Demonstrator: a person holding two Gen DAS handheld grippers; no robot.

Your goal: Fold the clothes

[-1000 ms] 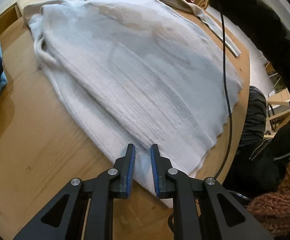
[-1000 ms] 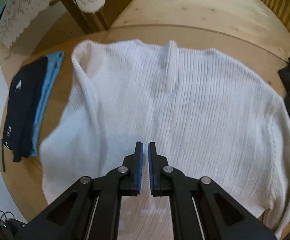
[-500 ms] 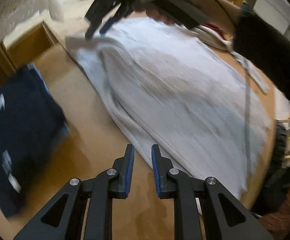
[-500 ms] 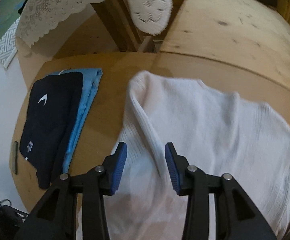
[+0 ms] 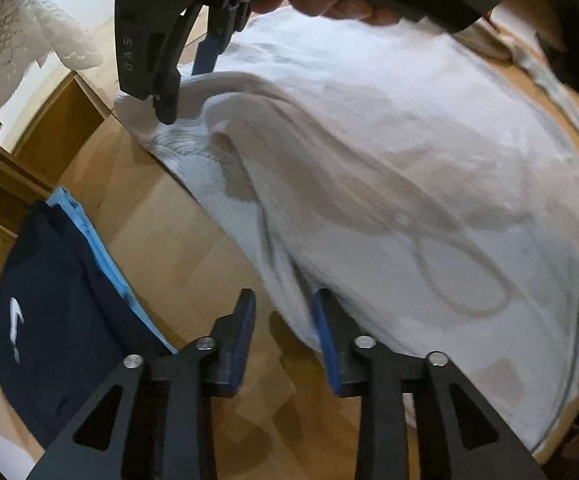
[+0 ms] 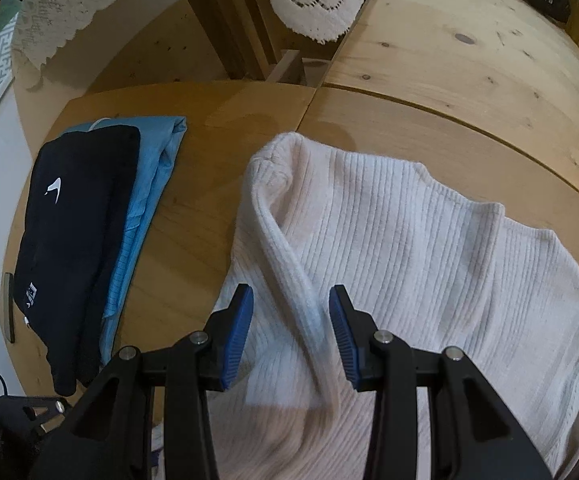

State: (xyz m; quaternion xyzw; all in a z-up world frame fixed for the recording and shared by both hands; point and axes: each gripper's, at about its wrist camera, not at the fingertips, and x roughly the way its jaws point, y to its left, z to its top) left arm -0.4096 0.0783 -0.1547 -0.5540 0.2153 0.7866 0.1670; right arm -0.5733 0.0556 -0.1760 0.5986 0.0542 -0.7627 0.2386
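So the whole thing hinges on that raised fold along the side edge of the white ribbed sweater [image 6: 409, 264]: it runs straight away from the right gripper [image 6: 291, 332], basically lengthwise between its fingers, which are spread with the ridge sitting in the gap, not pinched. The left gripper [image 5: 283, 336] straddles the same edge further along, where the cloth just meets its right finger; its fingers are opening and hold nothing. The rest of the sweater spreads out flat on the wooden surface [image 6: 193, 216] off to the right of both sets of fingers (the folded navy and blue clothes [image 6: 81, 232] sit to the left, well apart). Versus a second ago: both hands slid over from the body of the sweater to this edge, and both pairs of fingers went from nearly pressed together to spread.
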